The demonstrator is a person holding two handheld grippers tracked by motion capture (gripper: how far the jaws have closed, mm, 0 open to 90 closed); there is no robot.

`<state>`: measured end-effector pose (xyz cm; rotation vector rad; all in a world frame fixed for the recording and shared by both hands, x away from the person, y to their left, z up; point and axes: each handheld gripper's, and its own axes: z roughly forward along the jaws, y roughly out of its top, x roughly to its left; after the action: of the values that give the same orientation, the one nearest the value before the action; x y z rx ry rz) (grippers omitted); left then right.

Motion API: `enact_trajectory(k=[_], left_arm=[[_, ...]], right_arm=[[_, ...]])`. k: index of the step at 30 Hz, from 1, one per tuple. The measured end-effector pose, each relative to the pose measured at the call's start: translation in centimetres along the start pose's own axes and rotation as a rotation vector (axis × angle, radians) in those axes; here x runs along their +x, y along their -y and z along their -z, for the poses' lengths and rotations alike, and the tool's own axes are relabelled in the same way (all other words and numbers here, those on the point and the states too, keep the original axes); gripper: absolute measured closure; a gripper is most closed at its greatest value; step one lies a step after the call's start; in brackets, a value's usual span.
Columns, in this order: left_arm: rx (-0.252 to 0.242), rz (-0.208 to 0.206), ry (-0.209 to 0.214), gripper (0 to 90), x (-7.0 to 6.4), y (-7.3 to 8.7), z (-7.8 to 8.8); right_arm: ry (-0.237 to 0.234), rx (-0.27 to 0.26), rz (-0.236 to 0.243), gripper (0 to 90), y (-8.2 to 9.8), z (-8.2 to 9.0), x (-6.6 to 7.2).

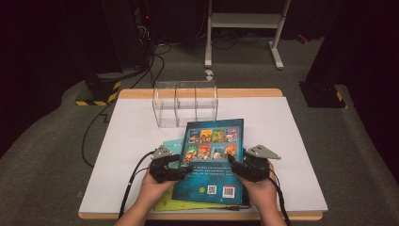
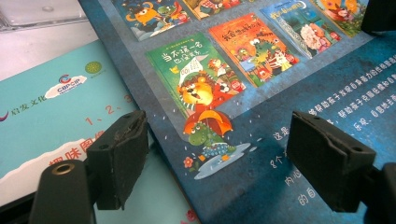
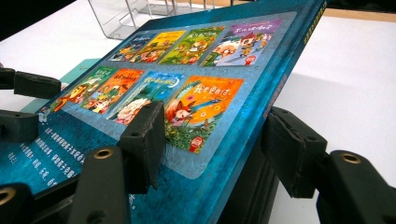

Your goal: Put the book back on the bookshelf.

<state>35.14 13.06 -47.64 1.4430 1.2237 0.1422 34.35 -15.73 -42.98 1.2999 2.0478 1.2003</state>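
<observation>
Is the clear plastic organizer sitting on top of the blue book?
No, the clear organizer stands on the white table behind the blue book, nearer the far edge.

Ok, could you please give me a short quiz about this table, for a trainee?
1. True or false: the blue book stands inside the clear rack.
2. What lies partly under the blue book at its left edge? A) a teal book B) a plate C) a towel
3. Fill in: the left gripper has its jaws ____, one over each book.
Key: 1 false, it lies on the table in front of the rack; 2 A; 3 open.
</observation>
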Motion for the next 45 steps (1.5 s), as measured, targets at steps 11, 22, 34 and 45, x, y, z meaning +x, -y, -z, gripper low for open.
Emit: enact_trajectory(k=[11,22,34,45], left_arm=[[-0.011,0.016,0.017,17.3,0.2,-0.1,0.3],[-0.017,0.068,0.055,15.5,0.5,-0.6,0.6],[-0.001,0.147,0.109,15.1,0.6,-0.9,0.4],[0.002,0.16,0.125,14.7,0.8,-1.2,0.6]], right_arm=[[0.002,-0.033,0.023,40.0,0.0,0.4,0.3],[0.008,-0.098,0.071,40.0,-0.1,1.1,0.8],[0.007,-0.141,0.11,40.1,-0.2,1.5,1.4],[0.0,-0.161,0.126,40.0,-0.2,1.6,1.8]])
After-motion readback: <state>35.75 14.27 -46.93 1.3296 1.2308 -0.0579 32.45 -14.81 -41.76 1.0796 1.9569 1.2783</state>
